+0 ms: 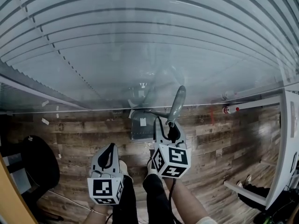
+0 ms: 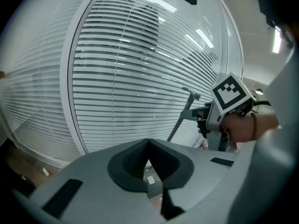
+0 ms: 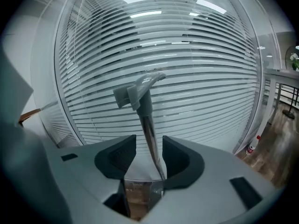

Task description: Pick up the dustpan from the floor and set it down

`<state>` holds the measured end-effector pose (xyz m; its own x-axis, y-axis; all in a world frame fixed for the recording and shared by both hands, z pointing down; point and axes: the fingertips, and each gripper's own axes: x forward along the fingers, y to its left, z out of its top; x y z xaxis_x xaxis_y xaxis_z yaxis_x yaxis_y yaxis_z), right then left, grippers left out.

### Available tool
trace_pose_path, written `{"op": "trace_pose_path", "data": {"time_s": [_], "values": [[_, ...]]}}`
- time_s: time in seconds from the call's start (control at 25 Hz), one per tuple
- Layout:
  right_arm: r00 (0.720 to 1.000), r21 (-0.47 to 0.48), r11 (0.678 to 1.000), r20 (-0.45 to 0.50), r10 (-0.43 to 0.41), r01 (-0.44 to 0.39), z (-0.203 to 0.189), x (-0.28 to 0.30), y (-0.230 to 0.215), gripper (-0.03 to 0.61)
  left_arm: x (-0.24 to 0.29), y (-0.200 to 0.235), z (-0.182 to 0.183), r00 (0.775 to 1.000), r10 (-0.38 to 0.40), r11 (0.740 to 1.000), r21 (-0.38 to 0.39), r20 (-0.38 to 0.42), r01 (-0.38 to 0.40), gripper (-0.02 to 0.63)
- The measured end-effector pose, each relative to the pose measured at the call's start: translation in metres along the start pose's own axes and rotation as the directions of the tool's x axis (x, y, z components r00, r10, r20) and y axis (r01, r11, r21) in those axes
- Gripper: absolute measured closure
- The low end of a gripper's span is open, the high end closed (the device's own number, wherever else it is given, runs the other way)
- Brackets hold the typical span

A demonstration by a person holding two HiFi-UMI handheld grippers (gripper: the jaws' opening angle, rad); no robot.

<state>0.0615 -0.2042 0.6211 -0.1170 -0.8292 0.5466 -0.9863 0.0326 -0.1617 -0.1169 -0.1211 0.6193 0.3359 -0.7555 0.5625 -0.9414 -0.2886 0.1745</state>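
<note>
A grey dustpan (image 1: 141, 123) rests on the wooden floor against the glass wall, and its long handle (image 1: 177, 101) rises tilted to the right. My right gripper (image 1: 168, 124) is at the handle's lower part. In the right gripper view the handle (image 3: 148, 125) runs up between the jaws, which stand apart, with a gap on the left side. My right gripper (image 3: 149, 146) is open. My left gripper (image 1: 110, 147) hangs lower left of the pan, away from it, its jaws (image 2: 148, 141) closed together on nothing. The left gripper view shows the right gripper (image 2: 196, 116) beside the handle (image 2: 180, 120).
White blinds behind glass (image 1: 149, 45) fill the far side. A small red-capped bottle (image 1: 229, 109) lies by the wall at the right. A white frame (image 1: 285, 139) stands at the right edge, a black chair (image 1: 37, 162) at the left. The person's legs (image 1: 140, 195) are below the grippers.
</note>
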Motion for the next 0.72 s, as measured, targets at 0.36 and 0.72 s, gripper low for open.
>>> {"op": "trace_pose_path", "data": {"time_s": [0.36, 0.72], "values": [[1.000, -0.011, 1.000, -0.002, -0.011, 0.011, 0.000, 0.009, 0.000, 0.394, 0.003, 0.004, -0.001, 1.000, 0.003, 1.000, 0.000, -0.006, -0.003, 0.595], [0.999, -0.010, 0.999, 0.008, -0.032, 0.032, 0.002, 0.014, -0.002, 0.448, 0.004, 0.005, -0.005, 1.000, 0.003, 1.000, -0.003, -0.013, -0.003, 0.595]]}}
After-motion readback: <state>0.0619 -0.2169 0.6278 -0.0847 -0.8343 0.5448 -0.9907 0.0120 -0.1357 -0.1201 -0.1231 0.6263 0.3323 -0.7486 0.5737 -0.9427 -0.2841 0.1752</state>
